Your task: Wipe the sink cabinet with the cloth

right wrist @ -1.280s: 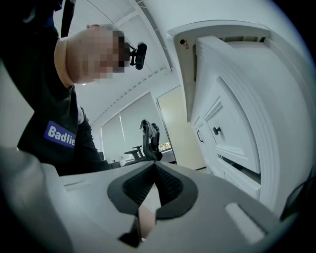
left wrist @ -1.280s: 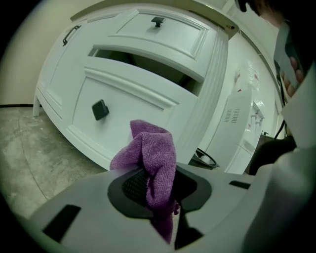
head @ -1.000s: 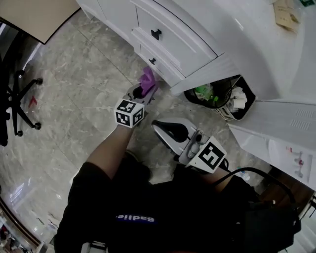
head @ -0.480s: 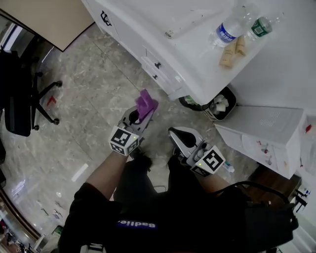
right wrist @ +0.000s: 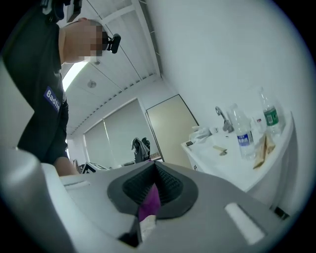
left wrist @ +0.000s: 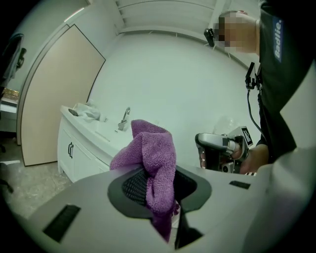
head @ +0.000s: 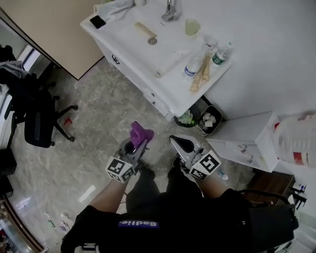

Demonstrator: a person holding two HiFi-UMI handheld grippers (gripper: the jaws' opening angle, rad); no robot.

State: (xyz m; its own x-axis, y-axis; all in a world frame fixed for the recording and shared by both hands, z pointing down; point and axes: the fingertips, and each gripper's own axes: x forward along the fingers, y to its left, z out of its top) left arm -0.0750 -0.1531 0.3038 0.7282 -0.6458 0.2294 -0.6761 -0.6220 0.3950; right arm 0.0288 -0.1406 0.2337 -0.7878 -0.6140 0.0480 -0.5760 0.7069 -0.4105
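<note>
The white sink cabinet (head: 129, 53) stands at the top of the head view, with its basin and faucet (head: 170, 10) on top. My left gripper (head: 138, 141) is shut on a purple cloth (head: 140, 132), held over the floor well short of the cabinet's front. In the left gripper view the cloth (left wrist: 154, 160) bunches up out of the shut jaws, and the cabinet (left wrist: 79, 150) lies beyond at the left. My right gripper (head: 178, 142) is beside it, jaws shut. In the right gripper view a purple sliver shows low in the slit of the right gripper (right wrist: 154, 184); I cannot tell what it is.
Water bottles (head: 193, 66) and small items sit on the countertop. A waste bin (head: 205, 121) stands at the cabinet's right end, next to a low white unit (head: 247, 141). An office chair (head: 37, 123) is at the left, and a beige door (head: 52, 29) at the upper left. Marble floor (head: 94, 143) lies underfoot.
The view has pulled back and up from the drawer fronts, so the whole countertop now shows. Both grippers have come away from the cabinet, the cloth still in the left one.
</note>
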